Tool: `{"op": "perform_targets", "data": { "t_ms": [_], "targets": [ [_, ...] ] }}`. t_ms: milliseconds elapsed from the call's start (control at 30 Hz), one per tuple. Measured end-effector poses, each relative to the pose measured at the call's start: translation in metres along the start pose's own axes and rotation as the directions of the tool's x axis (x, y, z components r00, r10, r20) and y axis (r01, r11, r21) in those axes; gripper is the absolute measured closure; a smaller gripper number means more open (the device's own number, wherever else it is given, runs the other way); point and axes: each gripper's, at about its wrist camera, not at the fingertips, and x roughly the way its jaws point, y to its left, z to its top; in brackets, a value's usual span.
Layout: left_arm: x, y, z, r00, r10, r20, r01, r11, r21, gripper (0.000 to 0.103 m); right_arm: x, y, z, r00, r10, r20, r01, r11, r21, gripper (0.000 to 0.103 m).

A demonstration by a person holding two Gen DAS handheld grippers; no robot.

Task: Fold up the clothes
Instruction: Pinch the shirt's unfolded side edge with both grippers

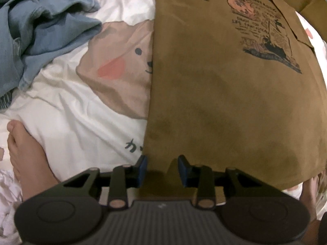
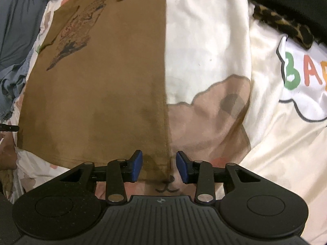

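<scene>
Hovering at the near hem corners of the brown shirt (image 1: 214,91), left gripper (image 1: 162,170) and right gripper (image 2: 157,168) have spread jaws; pinching the bedsheet (image 2: 204,40) too could drag it.

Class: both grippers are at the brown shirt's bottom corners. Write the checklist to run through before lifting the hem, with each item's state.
1. Left gripper open at the hem corner: ok.
2. Right gripper open at the other corner: ok.
3. Brown shirt lies flat: ok.
4. Fabric gripped: not ok, both jaws stand apart.
5. Blue clothes clear of the shirt: ok.
6. Both layers between the fingers: cannot tell.
</scene>
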Motion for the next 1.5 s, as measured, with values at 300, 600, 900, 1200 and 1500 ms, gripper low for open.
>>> {"op": "perform_targets", "data": {
  "t_ms": [300,600,900,1200,1500],
  "targets": [
    [-0.006,0.006,-0.002,0.999,-0.042,0.015,0.041,0.999,0.010,0.080,0.008,-0.005,-0.007,0.999,0.011,-0.049,-0.007,0.996,0.088,0.099],
    [0.001,0.016,-0.003,0.998,-0.045,-0.042,0.047,0.998,0.029,0.087,0.000,0.000,-0.008,0.999,-0.017,-0.050,0.021,0.997,0.070,0.100],
    [0.008,0.026,-0.016,0.996,-0.033,-0.081,0.036,0.999,0.030,0.089,-0.007,0.002,-0.003,0.997,-0.040,-0.062,0.044,0.998,0.050,0.098],
    [0.001,0.035,-0.009,0.997,-0.039,-0.060,0.040,0.999,0.013,0.080,-0.002,0.007,-0.002,0.998,-0.043,-0.047,0.046,0.997,0.066,0.074],
    [0.015,0.032,-0.009,0.997,-0.029,-0.070,0.031,0.999,0.029,0.080,0.013,0.010,-0.003,0.997,-0.020,-0.068,0.026,0.995,0.093,0.073]
  ]
}}
